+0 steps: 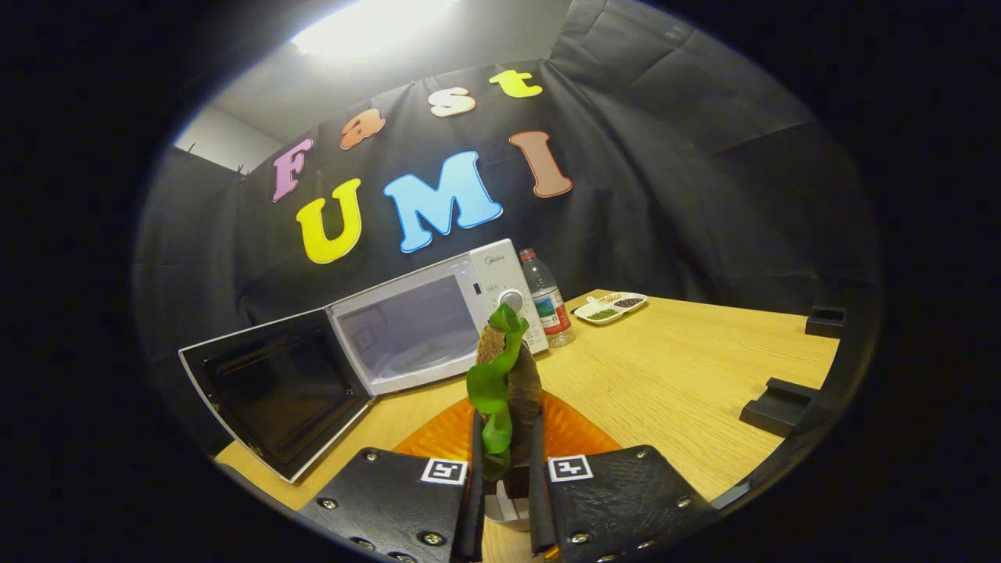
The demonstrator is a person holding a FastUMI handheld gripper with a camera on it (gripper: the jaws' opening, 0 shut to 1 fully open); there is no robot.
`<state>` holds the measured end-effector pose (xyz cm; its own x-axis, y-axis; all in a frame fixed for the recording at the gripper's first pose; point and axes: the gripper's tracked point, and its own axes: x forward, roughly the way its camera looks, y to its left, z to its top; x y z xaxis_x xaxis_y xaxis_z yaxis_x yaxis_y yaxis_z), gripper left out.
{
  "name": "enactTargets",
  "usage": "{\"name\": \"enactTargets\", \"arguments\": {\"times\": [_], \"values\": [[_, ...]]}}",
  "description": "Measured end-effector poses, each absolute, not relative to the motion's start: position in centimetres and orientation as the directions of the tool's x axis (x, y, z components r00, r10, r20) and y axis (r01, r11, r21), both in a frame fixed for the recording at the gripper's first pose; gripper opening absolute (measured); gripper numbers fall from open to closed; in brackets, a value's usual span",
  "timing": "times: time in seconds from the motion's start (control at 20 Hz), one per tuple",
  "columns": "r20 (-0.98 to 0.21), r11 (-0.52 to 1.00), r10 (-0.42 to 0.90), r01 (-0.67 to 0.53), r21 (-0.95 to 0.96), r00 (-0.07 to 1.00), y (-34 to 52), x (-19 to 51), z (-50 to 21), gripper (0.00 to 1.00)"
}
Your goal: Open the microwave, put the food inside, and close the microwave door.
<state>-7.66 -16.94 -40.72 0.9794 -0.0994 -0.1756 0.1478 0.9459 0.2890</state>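
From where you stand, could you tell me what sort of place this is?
Probably a staged kitchen booth for recording, not a real home: a microwave with its door open sits on a wooden table against black cloth. The gripper holds food.
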Motion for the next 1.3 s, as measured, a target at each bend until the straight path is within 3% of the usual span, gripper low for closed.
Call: {"name": "enactTargets", "arguments": {"times": [0.45, 1.3], "values": [[-0.183, 0.936, 0.064, 0.005, 0.351, 0.981, -5.9, 2.4, -36.6, 0.23], [-0.244, 0.934, 0.078, 0.015, 0.358, 0.967, -0.4, 24.3, -41.4, 0.23]]}}
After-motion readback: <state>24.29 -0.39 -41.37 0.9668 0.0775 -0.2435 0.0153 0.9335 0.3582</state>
